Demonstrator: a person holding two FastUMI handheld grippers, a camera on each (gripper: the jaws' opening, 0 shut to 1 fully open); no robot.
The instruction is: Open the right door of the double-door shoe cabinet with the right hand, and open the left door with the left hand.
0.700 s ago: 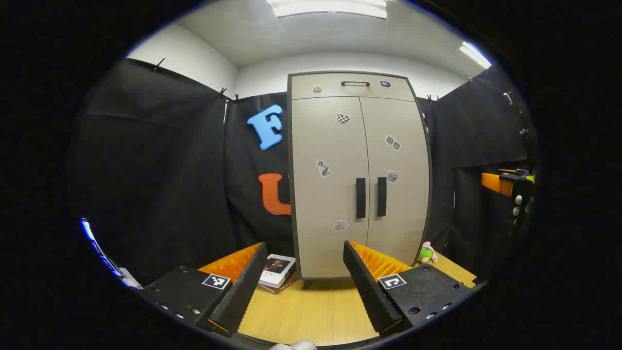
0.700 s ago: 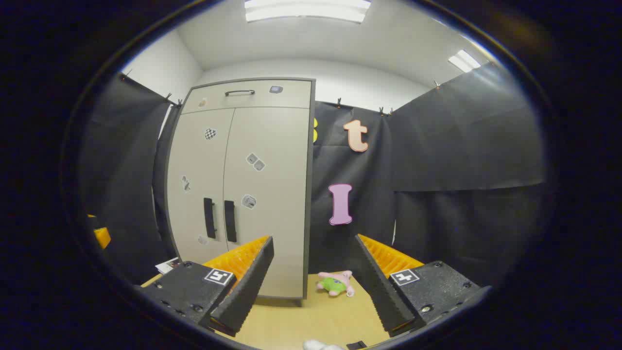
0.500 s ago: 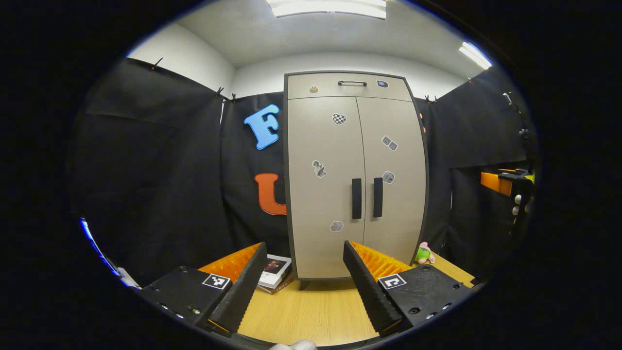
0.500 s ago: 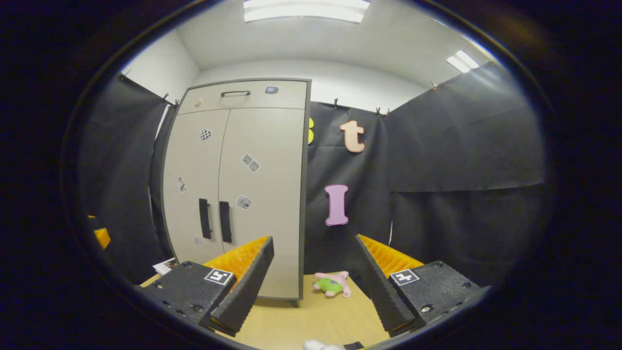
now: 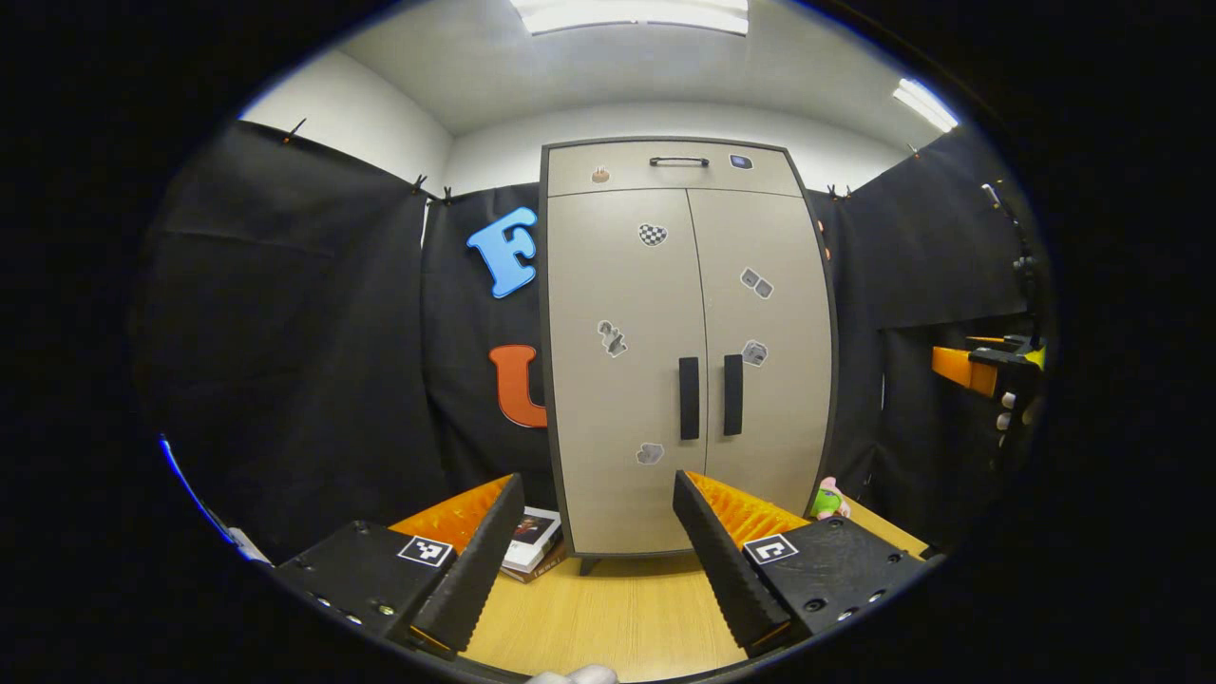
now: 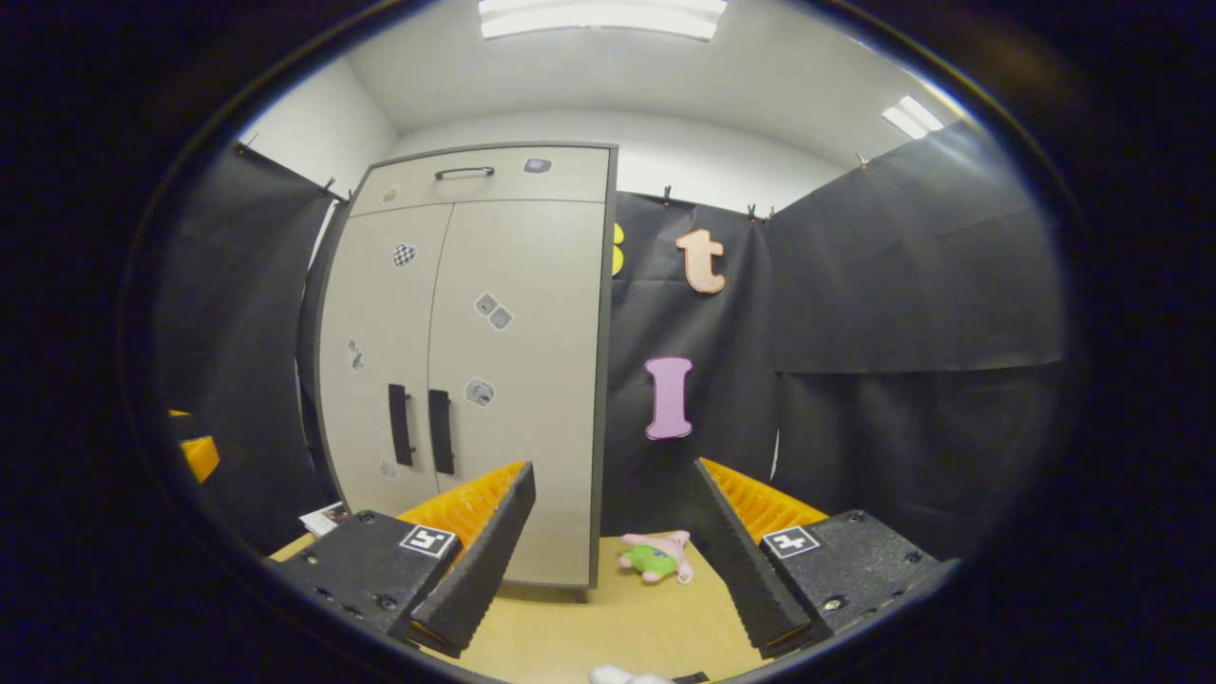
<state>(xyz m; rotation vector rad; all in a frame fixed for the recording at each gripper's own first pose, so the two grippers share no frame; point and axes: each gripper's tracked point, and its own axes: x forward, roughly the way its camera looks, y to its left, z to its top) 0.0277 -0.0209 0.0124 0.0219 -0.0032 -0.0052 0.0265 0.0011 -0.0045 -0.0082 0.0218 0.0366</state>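
Nearby: books (image 5: 532,540) left of cabinet (image 5: 617,427), plush toy (image 6: 655,558) right.

The right gripper (image 6: 608,560) hangs with fingers spread wide at six o'clock, the closed shoe cabinet (image 6: 465,361) stands at ten o'clock, a plush toy (image 6: 655,557) between the fingertips.

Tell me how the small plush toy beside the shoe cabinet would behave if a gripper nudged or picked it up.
The plush toy looks soft and stuffed, so it would likely squash and flop rather than hold its shape. It seems light for its size and should slide on the smooth wooden table. Lying low beside the shoe cabinet, it seems unlikely to tip or break.
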